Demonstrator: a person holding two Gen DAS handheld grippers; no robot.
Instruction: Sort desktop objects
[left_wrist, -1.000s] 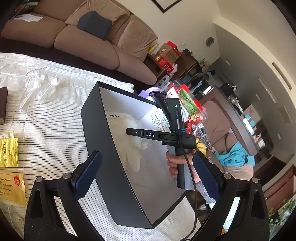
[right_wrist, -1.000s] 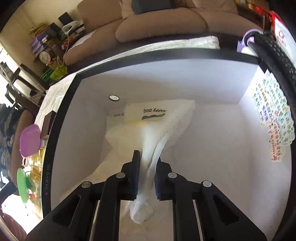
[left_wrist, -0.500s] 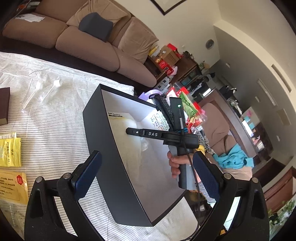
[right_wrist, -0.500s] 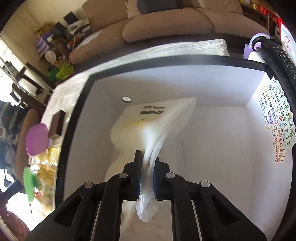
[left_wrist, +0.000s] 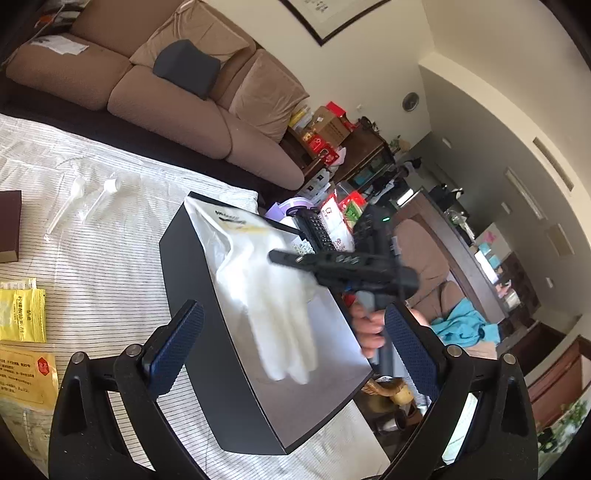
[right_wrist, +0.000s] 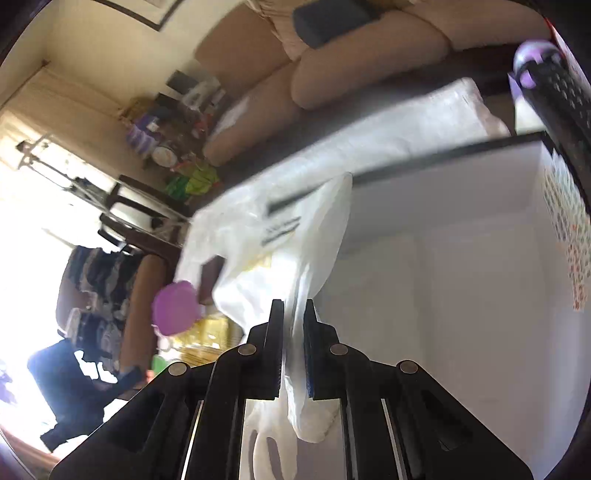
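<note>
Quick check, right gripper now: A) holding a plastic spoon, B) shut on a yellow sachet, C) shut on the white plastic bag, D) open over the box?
C: in the right wrist view the right gripper has its jaws pinched on the white plastic bag, which trails up over the rim of the black box; the left wrist view shows the same bag hanging from it.
</note>
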